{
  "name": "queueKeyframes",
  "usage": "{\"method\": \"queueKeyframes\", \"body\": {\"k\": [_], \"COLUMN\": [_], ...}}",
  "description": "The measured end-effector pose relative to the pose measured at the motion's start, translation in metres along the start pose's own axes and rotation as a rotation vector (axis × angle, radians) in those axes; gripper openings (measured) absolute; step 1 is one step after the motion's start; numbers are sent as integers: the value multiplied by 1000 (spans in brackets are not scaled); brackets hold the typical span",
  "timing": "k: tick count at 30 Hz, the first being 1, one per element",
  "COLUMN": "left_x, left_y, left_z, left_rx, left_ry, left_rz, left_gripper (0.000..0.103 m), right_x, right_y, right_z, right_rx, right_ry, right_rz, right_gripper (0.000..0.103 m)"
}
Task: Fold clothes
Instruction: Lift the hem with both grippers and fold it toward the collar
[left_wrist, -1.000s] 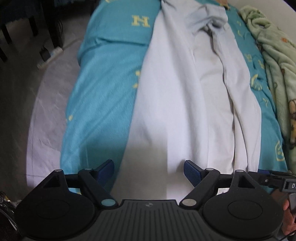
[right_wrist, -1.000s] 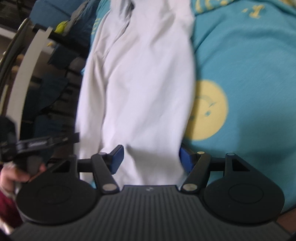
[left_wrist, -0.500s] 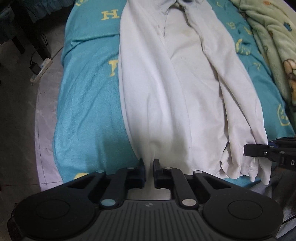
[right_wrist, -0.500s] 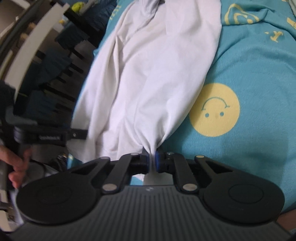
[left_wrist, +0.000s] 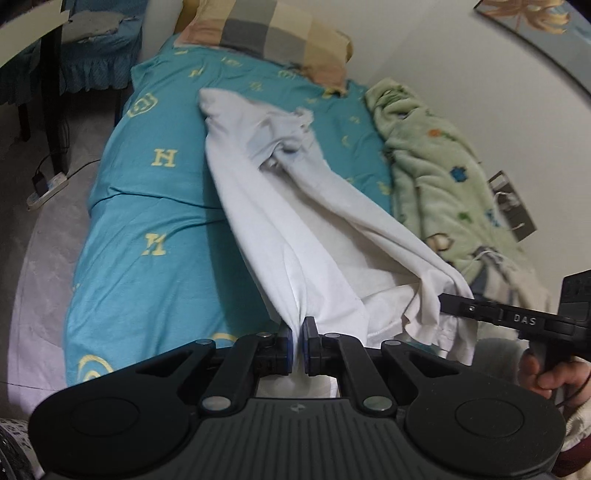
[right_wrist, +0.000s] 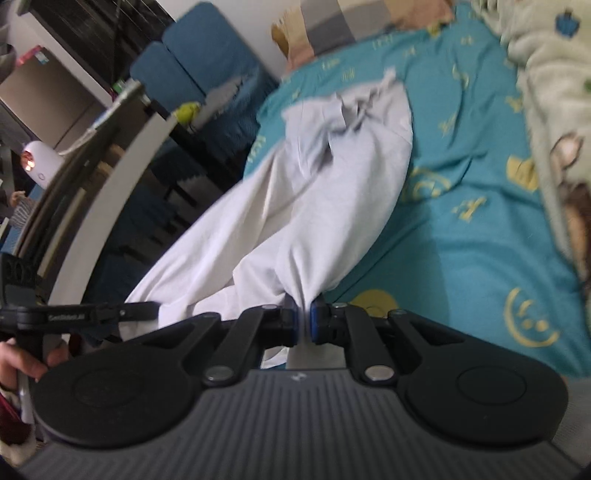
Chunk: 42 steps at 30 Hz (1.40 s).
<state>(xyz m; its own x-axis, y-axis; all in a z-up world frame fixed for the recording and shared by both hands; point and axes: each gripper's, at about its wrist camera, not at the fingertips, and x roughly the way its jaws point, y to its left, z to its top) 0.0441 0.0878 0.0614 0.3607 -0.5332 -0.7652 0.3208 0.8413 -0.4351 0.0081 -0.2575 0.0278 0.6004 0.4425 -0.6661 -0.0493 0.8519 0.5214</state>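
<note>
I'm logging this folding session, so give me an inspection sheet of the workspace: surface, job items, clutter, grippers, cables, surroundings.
Surface: bed with teal patterned sheet.
Job's things: white garment, near end raised off the bed, far end lying on the sheet.
Clutter: green fleece blanket along the wall side; checked pillow at the head.
Grippers: left gripper shut on one near corner of the garment; right gripper shut on the other.
Cables: power strip with cord on the floor.
Surroundings: white wall; blue-covered chair beside the bed.
</note>
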Motion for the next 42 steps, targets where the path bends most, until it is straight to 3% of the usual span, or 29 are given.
{"method": "queueKeyframes", "body": {"k": [5, 9, 14, 18, 26, 34, 42], "left_x": [-28, -27, -12, -2, 54, 163, 282], "left_y": [-23, -23, -8, -7, 0, 55, 127], "left_z": [-54, -101, -99, -62, 57, 154, 197], "left_rx": [-31, -45, -88, -80, -32, -29, -55], "left_ry": [-18, -6, -18, -58, -158, -169, -93], "left_rz": [-61, -77, -97, -99, -45, 16, 39], "left_gripper": [6, 6, 6, 6, 6, 6, 7], "right_x": [-40, -54, -51, -40, 15, 123, 238], "right_y": [-7, -13, -21, -24, -32, -65, -111], "right_z": [-27, -65, -65, -33, 67, 143, 175], "right_rx": [-9, -12, 20, 23, 4, 31, 33], "right_ry": [-18, 3, 4, -16, -89, -71, 23], "right_rz": [-4, -15, -23, -31, -84, -158, -219], "right_gripper": [9, 9, 9, 10, 10, 10, 10]}}
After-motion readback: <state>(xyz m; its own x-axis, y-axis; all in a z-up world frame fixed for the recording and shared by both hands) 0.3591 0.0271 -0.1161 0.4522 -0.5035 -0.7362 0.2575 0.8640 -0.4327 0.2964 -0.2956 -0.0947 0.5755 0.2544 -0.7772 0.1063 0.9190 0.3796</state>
